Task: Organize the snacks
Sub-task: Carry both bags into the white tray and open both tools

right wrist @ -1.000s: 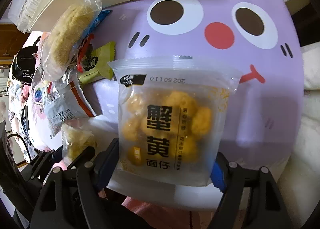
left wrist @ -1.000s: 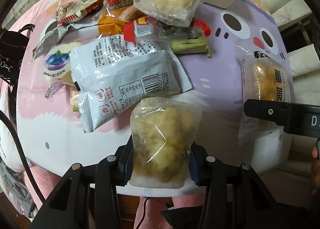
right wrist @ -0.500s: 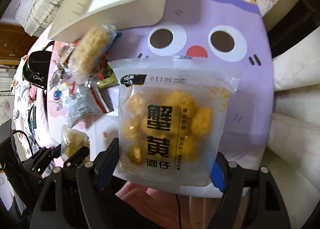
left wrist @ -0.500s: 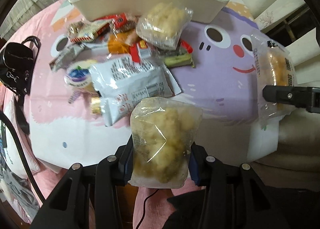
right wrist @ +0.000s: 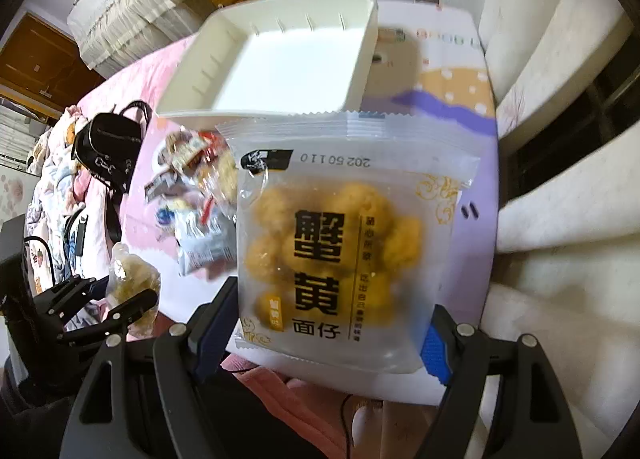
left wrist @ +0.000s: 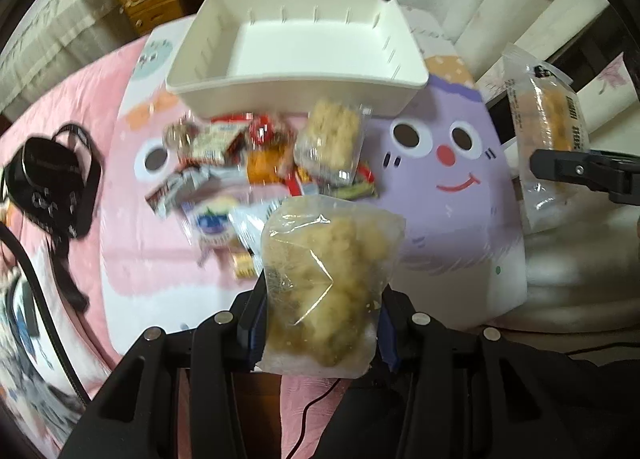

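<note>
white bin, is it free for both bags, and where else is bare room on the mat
The white bin shows nothing inside. The purple face of the mat is bare, between the snack pile and the right edge. The pink strip beside the black bag is bare too. It is crowded just in front of the bin.
</note>
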`<action>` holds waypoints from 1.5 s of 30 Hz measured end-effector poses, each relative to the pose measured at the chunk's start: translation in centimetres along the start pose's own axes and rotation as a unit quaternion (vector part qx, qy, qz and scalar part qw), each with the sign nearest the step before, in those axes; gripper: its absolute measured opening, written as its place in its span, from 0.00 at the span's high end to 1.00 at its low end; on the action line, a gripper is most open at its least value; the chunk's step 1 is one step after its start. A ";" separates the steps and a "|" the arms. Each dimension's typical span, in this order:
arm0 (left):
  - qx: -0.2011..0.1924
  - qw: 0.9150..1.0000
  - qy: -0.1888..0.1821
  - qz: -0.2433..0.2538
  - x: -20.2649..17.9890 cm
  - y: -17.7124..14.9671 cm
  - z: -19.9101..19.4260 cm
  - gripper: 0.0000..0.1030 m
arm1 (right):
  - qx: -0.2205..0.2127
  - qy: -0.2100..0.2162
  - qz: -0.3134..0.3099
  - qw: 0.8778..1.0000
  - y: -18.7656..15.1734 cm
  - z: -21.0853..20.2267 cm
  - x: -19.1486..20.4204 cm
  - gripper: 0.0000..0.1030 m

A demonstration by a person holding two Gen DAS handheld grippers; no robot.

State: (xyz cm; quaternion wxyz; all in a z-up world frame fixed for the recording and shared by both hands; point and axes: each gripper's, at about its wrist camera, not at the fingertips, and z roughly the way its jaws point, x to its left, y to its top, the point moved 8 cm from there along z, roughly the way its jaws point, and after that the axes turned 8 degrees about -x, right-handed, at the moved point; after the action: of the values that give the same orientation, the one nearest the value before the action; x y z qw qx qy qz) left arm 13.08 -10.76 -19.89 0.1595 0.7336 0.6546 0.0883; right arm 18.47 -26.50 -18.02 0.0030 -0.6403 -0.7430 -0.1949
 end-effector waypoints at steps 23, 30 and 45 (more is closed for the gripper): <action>-0.079 0.993 -0.041 0.077 7.0 17.3 -0.9 0.58 | -0.086 -0.010 0.098 0.991 10.9 0.3 3.5 0.23; -0.089 0.993 -0.075 0.036 8.6 21.0 3.2 0.58 | -0.096 -0.009 0.125 0.988 13.4 3.4 2.8 0.23; -0.107 0.989 -0.099 -0.029 9.4 23.8 7.1 0.39 | -0.069 -0.005 0.109 0.992 15.0 7.9 2.9 0.19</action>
State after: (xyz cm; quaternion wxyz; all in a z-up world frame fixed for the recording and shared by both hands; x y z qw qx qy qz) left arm 38.87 -4.46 -18.92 0.3034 0.6985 0.6432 0.0798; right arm 34.16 -19.84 -20.30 -0.0233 -0.7170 -0.6536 -0.2410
